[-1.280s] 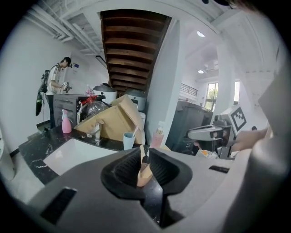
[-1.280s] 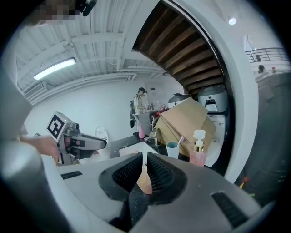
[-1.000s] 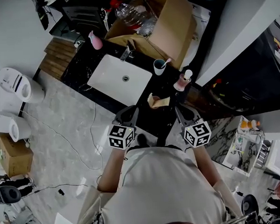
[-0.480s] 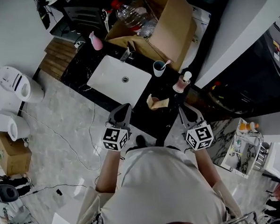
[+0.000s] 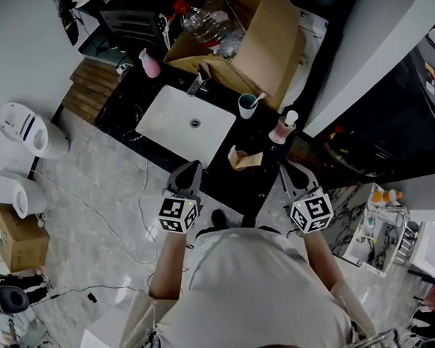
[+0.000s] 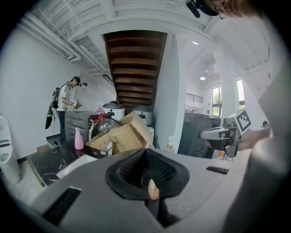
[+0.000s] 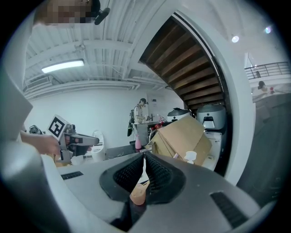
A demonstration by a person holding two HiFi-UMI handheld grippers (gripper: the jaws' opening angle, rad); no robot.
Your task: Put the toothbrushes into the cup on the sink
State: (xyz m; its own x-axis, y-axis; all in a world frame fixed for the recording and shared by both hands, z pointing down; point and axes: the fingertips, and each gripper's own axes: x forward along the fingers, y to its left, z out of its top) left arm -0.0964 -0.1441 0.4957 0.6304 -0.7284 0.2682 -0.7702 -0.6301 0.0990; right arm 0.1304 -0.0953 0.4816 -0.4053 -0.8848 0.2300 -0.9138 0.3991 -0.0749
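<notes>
Grippers, two: left gripper (image 5: pixel 189 175) at 6 o'clock of the sink (image 5: pixel 166 117), right gripper (image 5: pixel 294 174) at 6 o'clock of the pump bottle (image 5: pixel 284 128). Both have jaws fully together with nothing held.
Cup (image 5: pixel 248 107), one: on the counter at 3 o'clock of the sink, toothbrush (image 5: pixel 258 98) handle protruding; brush count not legible.
Bottles, two: the pump bottle, and a pink bottle (image 5: pixel 150 64) at 11 o'clock of the sink.
Box (image 5: pixel 261 42), one.

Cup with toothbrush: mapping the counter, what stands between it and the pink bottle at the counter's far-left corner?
The faucet stands between the cup and the pink bottle; head view shows it.
</notes>
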